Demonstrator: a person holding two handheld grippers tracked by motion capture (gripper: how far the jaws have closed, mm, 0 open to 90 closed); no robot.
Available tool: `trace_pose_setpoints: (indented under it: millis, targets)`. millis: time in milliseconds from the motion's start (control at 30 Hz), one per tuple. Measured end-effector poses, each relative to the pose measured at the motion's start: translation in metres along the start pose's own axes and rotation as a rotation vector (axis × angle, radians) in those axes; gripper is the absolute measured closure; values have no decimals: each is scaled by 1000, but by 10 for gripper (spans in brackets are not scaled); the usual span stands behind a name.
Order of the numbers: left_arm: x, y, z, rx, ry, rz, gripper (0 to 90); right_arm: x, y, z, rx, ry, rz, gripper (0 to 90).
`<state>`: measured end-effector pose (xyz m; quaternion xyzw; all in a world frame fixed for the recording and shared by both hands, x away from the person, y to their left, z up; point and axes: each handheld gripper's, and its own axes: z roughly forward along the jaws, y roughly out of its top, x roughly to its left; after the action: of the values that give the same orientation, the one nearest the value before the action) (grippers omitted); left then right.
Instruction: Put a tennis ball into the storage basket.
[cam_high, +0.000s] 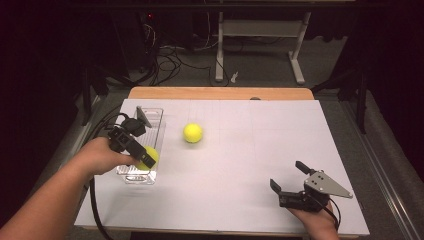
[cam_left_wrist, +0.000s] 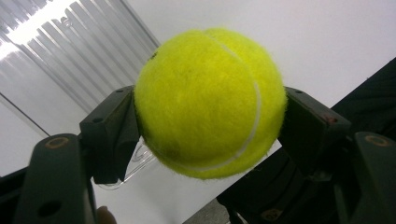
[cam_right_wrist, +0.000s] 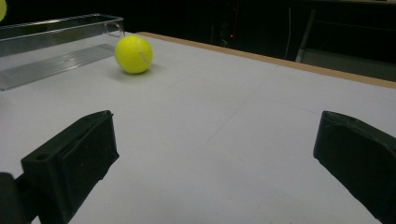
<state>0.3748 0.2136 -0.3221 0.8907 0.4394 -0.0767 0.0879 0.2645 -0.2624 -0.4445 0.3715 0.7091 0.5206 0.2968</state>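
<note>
Between the jaws of the left gripper (cam_left_wrist: 205, 140) sits a tennis ball (cam_left_wrist: 210, 100), squeezed from both sides, above the clear tray (cam_high: 156, 120); right gripper (cam_high: 292, 180) stands wide apart, holding nothing

A second tennis ball (cam_high: 193, 133) sits alone on the white table top (cam_high: 250, 165), just right of the tray's far half. Beyond the table's wooden far edge (cam_high: 220, 93), cables (cam_high: 172, 62) sprawl across the floor beside a white desk frame (cam_high: 260, 35).
</note>
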Motion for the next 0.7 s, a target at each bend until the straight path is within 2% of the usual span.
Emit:
trace_pose_setpoints:
  millis: [433, 700]
  targets:
    - [13, -9, -2, 4, 9, -30, 270, 0, 0, 0, 2, 0, 0, 1]
    - [23, -15, -4, 6, 24, -61, 270, 0, 0, 0, 1, 0, 1, 1]
